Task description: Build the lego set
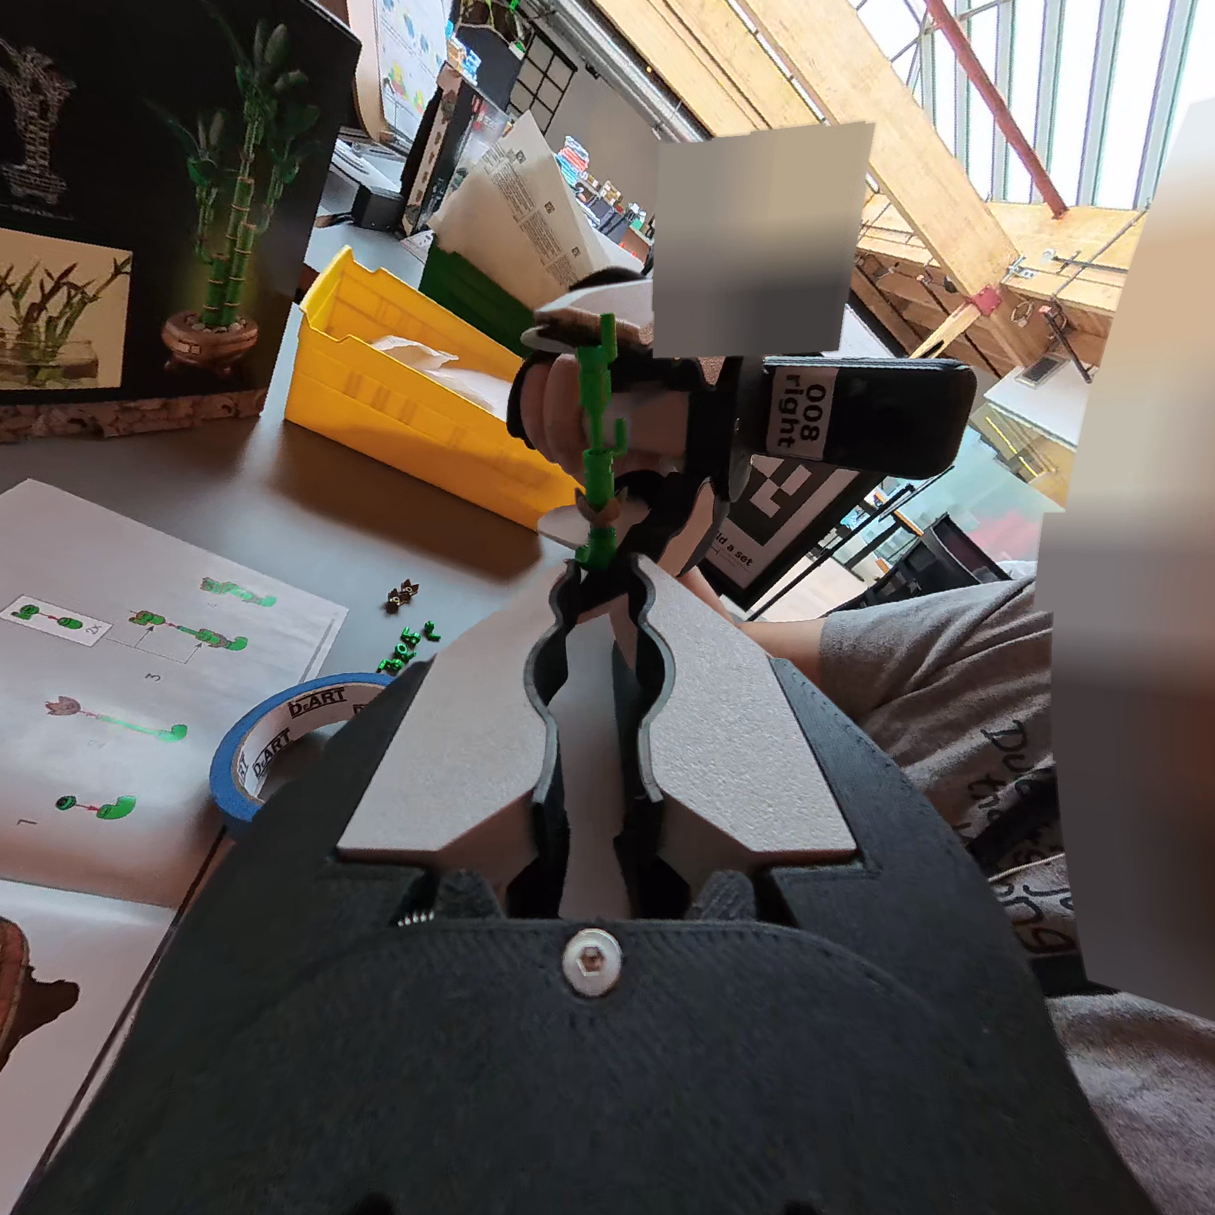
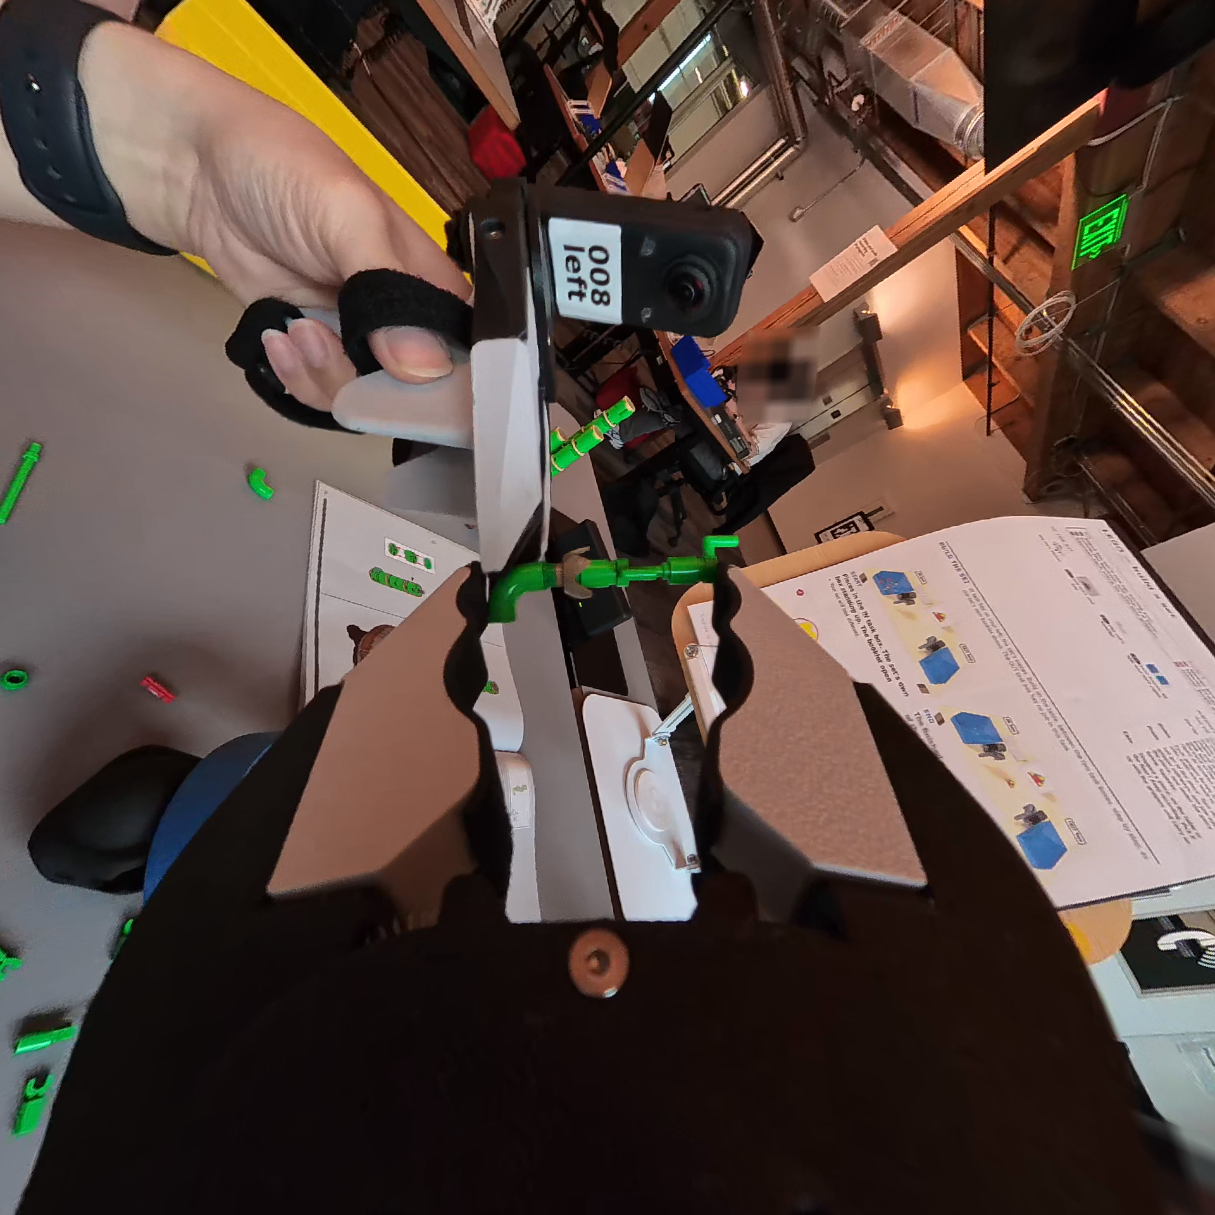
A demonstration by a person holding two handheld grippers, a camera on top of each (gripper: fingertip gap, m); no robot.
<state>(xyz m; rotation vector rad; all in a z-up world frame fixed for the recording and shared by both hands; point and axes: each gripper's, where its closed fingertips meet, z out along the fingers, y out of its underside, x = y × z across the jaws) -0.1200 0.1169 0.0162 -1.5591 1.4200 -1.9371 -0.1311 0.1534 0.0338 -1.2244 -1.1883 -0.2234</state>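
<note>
One stem: a thin green plastic brick stem (image 1: pixel 597 442) with a tan leaf-shaped collar partway along and a curved elbow at one end, held up in the air above the grey table (image 1: pixel 342 506) between the two grippers
Left gripper (image 1: pixel 601 571): its grey-padded fingers are nearly closed, clenched on the elbow end of the stem; in the right wrist view its tips (image 2: pixel 509 559) meet the green elbow
Right gripper (image 2: pixel 595 578): fingers spread wide, with the stem lying crosswise between the tips; whether the tips actually press on its ends I cannot tell
Hands: the person's left hand (image 2: pixel 263 217) grips the left tool with fingers through black loops, a dark band on the wrist
Loose parts: small green and brown pieces (image 1: pixel 404 631) lie on the table just beside the open instruction booklet (image 1: pixel 131 690); more green bits and a red one (image 2: pixel 158 689) are scattered on the table
Tape: a blue roll of masking tape (image 1: pixel 276 736) sits near the booklet's edge
Bin: a yellow plastic bin (image 1: pixel 394 381) stands farther back, white paper inside
Box: a dark product box with a bamboo plant picture (image 1: pixel 164 217) stands upright behind the booklet
</note>
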